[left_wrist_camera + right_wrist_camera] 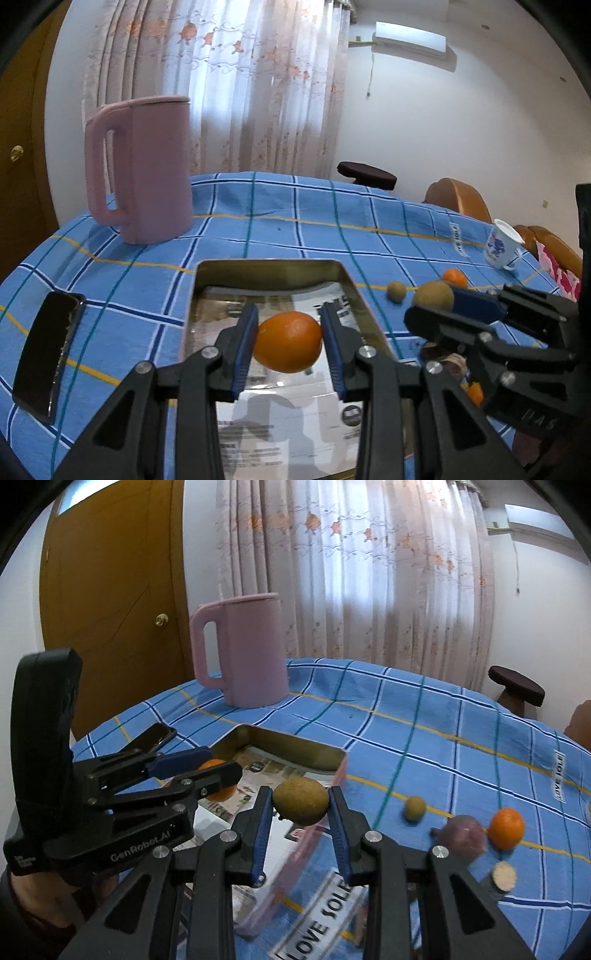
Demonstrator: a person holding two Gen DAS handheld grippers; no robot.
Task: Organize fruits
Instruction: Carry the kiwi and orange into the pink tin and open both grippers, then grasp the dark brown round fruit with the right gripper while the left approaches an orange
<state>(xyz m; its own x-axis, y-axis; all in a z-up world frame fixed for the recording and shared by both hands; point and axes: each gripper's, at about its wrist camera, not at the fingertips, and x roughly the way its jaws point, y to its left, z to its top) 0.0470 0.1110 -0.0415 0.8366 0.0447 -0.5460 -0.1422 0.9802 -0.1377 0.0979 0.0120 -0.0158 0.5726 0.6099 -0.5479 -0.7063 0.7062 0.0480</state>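
Gripping an orange (pixel 288 341) between their blue pads, the left tongs (pixel 289 343) hang over the open metal tin (pixel 271 266), whose floor is lined with printed paper. Just to their right, the right tongs (pixel 301 805) are clamped on a brown kiwi (pixel 301 801), held above the tin's near right edge. On the blue checked tabletop (pixel 424 716) to the right lie 1 small brown fruit (pixel 414 808), a dark reddish fruit (pixel 464 835), a second orange (pixel 506 828) touching it, and a pale round piece (pixel 504 876) nearer the camera. A pink jug (pixel 142 170) stands behind the tin; a dark phone (pixel 48 350) lies left of it, and a white cup (pixel 501 244) sits far right.
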